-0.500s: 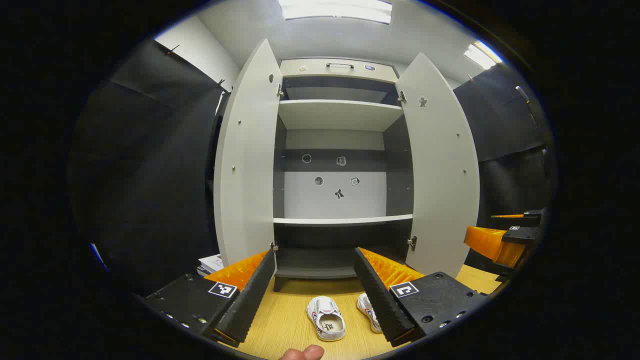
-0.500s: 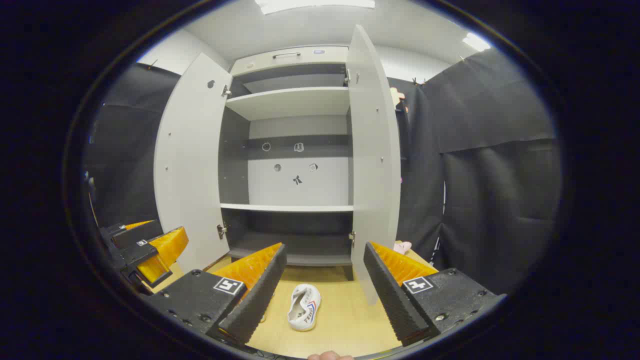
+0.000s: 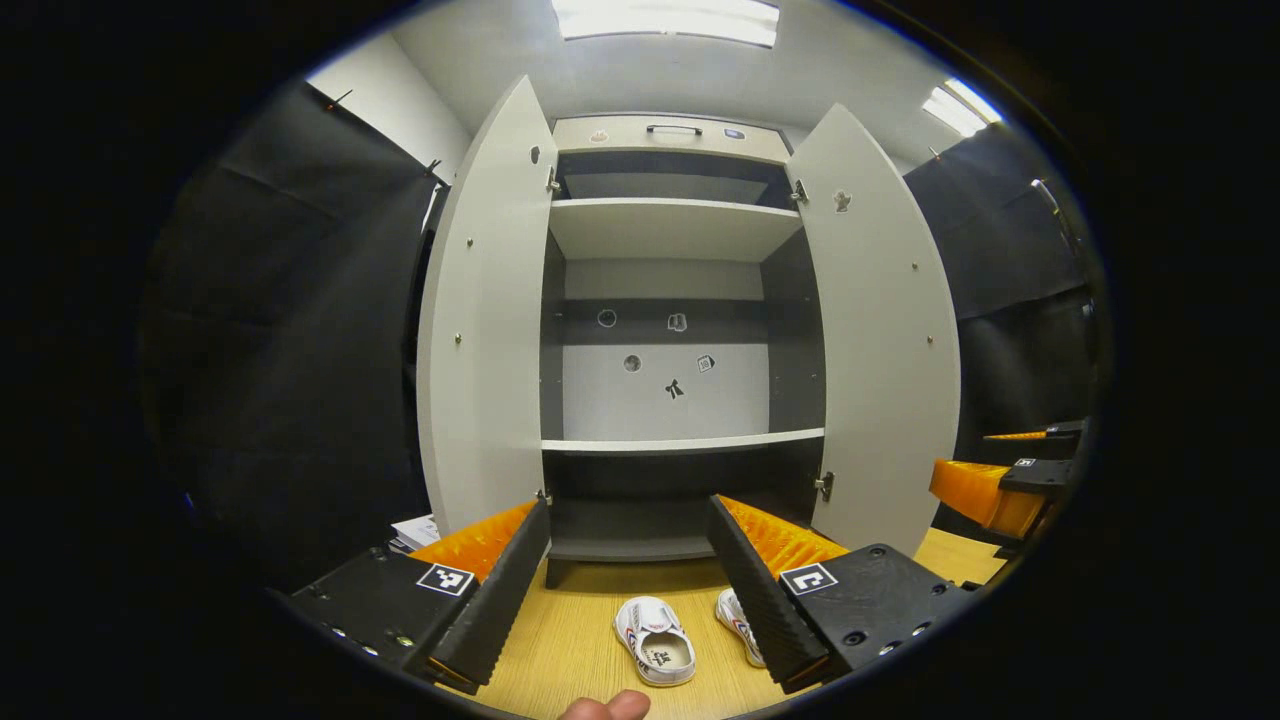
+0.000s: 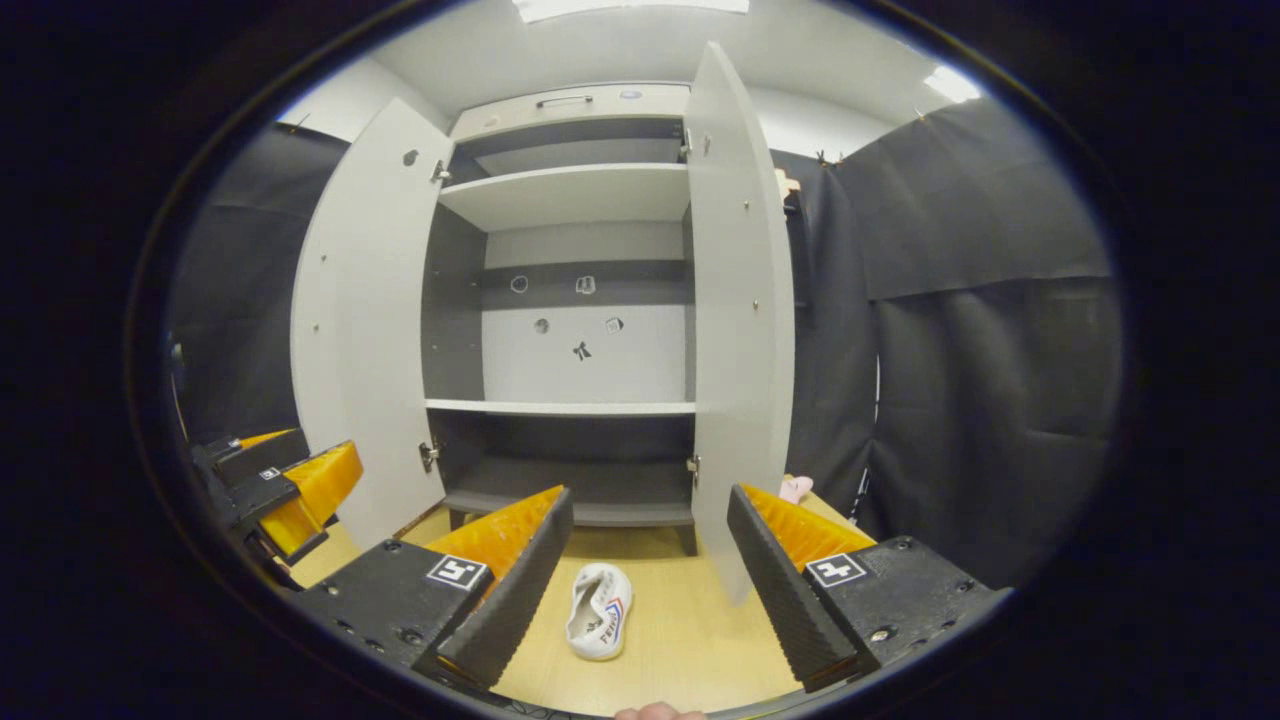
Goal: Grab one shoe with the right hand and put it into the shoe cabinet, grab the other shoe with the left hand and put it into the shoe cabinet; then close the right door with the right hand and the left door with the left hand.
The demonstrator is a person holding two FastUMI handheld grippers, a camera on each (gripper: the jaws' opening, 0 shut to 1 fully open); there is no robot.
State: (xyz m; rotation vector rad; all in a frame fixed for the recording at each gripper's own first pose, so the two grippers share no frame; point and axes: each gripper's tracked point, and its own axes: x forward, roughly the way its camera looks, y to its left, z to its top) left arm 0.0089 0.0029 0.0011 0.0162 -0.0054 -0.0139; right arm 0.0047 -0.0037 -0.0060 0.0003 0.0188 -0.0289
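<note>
With both grippers wide open and empty, nothing's grabbed yet.

Right gripper [image 4: 648, 585] hangs over one shoe [image 4: 598, 625] on the floor, the other shoe [image 3: 657, 654] beside it, cabinet [image 3: 680, 440] doors open. Next: I drop the right onto its shoe and pinch.

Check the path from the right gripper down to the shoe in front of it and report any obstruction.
Nothing visible blocks it. The right gripper hangs open above the white shoe, which lies alone on the wooden floor. The open right door stands off to the side.
</note>
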